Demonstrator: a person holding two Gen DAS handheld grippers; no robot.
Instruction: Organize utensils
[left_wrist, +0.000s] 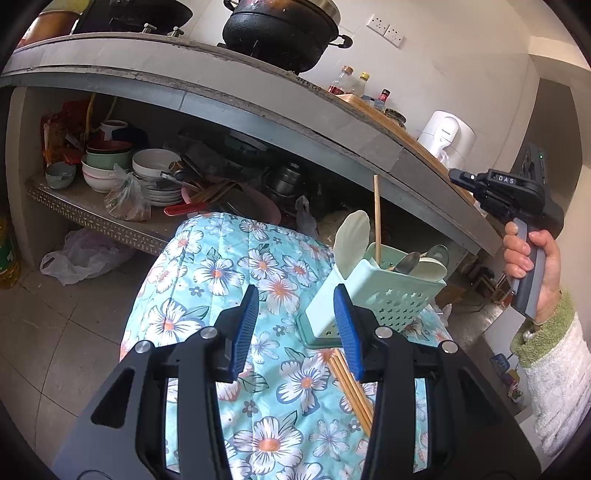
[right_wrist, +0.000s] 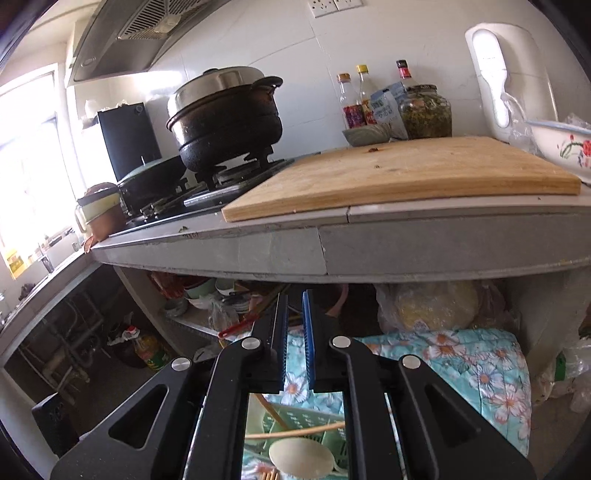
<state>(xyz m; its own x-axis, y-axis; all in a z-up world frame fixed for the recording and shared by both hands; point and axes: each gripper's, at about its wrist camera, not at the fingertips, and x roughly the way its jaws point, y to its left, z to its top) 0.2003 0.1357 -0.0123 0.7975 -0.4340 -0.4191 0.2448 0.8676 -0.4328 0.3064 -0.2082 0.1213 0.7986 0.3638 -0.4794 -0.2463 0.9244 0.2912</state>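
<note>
A mint-green utensil holder (left_wrist: 391, 299) stands tilted on a floral cloth (left_wrist: 221, 277). In it are a white spoon (left_wrist: 351, 240), metal spoons (left_wrist: 406, 262) and one upright chopstick (left_wrist: 376, 218). Several chopsticks (left_wrist: 351, 387) lie on the cloth under my left gripper (left_wrist: 295, 291), which is open and empty, its right finger just in front of the holder. A hand holds my right gripper (left_wrist: 458, 176) up and to the right of the holder. In the right wrist view, that right gripper (right_wrist: 294, 299) has a narrow slit between its pads, with nothing in it. The holder (right_wrist: 295, 417) shows below it.
A grey counter slab (left_wrist: 258, 96) overhangs the cloth, carrying a black pot (left_wrist: 280, 33), a wooden cutting board (right_wrist: 406, 173), bottles (right_wrist: 354, 99) and a white kettle (left_wrist: 447, 136). A low shelf (left_wrist: 74, 206) holds stacked bowls (left_wrist: 110, 162). A plastic bag (left_wrist: 81, 254) lies on the tiled floor.
</note>
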